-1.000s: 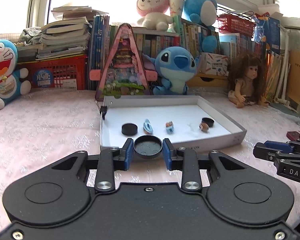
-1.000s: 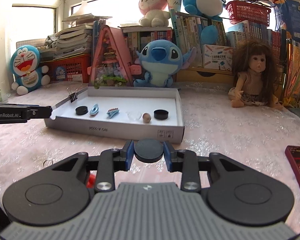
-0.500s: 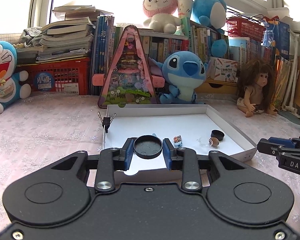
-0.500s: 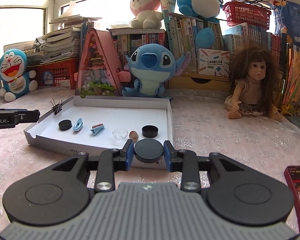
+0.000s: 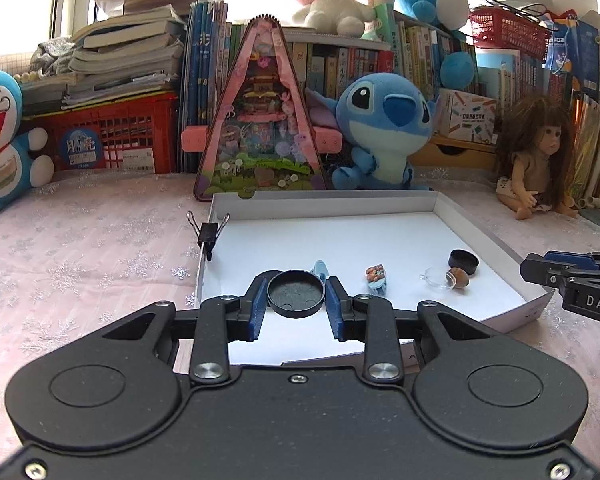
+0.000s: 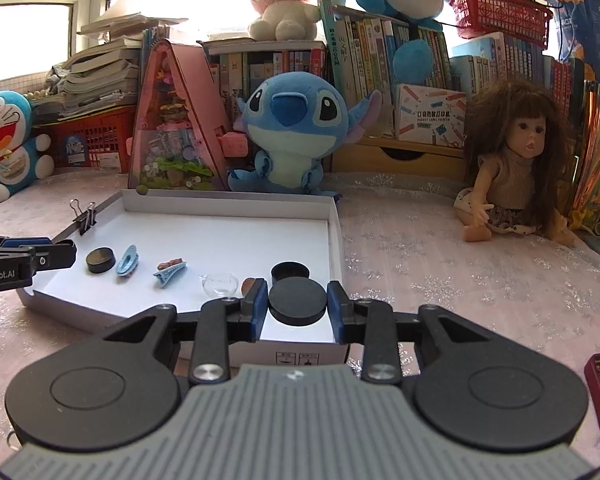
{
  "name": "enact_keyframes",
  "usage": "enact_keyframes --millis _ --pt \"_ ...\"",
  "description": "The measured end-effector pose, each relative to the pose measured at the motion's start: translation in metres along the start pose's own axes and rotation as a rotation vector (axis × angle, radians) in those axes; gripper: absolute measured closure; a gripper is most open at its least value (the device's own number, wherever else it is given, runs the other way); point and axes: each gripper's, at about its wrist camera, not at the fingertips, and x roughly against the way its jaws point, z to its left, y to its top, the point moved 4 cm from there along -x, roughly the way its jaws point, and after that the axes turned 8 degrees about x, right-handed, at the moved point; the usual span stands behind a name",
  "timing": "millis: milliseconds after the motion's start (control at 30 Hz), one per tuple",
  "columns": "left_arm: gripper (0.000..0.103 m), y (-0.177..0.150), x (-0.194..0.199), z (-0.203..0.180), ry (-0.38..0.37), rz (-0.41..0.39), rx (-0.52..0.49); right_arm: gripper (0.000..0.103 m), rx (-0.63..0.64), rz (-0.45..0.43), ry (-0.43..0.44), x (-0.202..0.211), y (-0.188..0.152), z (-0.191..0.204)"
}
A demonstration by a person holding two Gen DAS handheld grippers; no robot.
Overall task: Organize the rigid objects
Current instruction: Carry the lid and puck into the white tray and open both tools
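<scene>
both grippers (image 5: 296, 300) (image 6: 297, 304), caps clamped, now over tray (image 5: 328, 204).

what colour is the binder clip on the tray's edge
Black with silver wire handles, clearest in the left wrist view.

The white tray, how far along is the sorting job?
Done: six small items already lie in the white tray, including a black cap and blue clip. In hand: each tool, left and right, grips a black disc above it. Left: setting both down.
</scene>
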Motion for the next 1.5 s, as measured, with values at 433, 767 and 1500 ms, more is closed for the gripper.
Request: enact_keyframes --millis 433,767,1500 --pt "0.074 -0.012 -0.037 0.002 0.020 0.097 -0.007 0.066 -0.002 0.104 0.005 -0.039 0.004 -0.003" --pt "0.074 -0.009 -0.056 0.001 0.014 0.112 -0.031 0.066 0.024 0.174 0.020 -0.059 0.007 0.003" --pt "0.073 -0.002 -0.073 0.002 0.028 0.110 -0.067 0.066 0.007 0.183 0.032 -0.068 0.001 0.013"
